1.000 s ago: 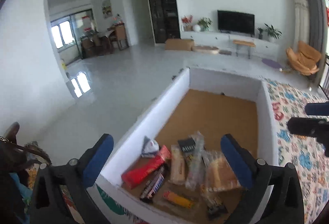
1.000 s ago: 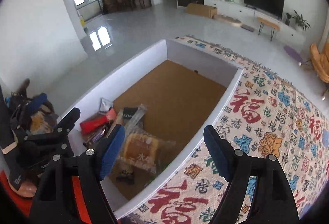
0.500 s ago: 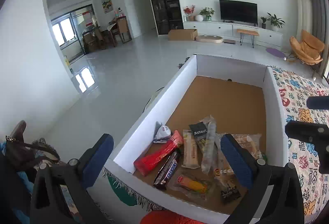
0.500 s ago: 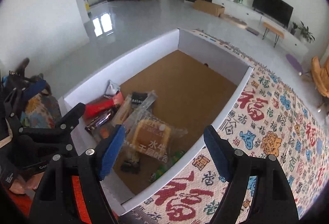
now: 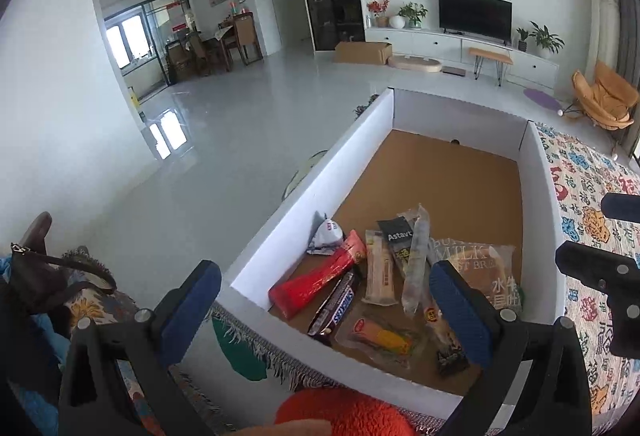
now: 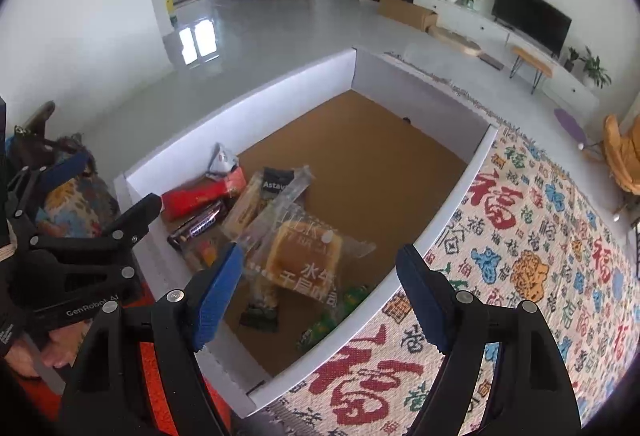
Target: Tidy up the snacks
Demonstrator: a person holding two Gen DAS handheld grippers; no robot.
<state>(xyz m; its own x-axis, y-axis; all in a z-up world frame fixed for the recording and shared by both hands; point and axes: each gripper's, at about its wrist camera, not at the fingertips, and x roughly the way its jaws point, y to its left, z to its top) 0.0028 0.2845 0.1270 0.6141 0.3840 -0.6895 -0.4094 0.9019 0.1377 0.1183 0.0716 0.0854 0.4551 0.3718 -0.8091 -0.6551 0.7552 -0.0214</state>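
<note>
A white-walled box (image 5: 320,180) (image 6: 240,116) with a brown floor holds a heap of snacks at its near end. Among them lie a red packet (image 5: 316,280) (image 6: 196,196), a dark chocolate bar (image 5: 336,304) (image 6: 200,224), a pale long bar (image 5: 378,276), a black Astavt packet (image 5: 396,236) (image 6: 276,184) and a bagged milk bread (image 5: 488,272) (image 6: 306,256). My left gripper (image 5: 324,310) hangs open above the box's near left corner, holding nothing. My right gripper (image 6: 320,290) hovers open over the bread and the box's right wall, also holding nothing.
A patterned cloth (image 6: 540,236) with red characters covers the surface right of the box. An orange-red soft thing (image 5: 344,412) lies at the near edge. A dark bag (image 5: 44,276) sits at the far left. Beyond is a tiled living-room floor (image 5: 248,116).
Both grippers have drawn back and tilted down, so more of the box's near wall and snack heap shows. Both stay open. The snacks lie as before.
</note>
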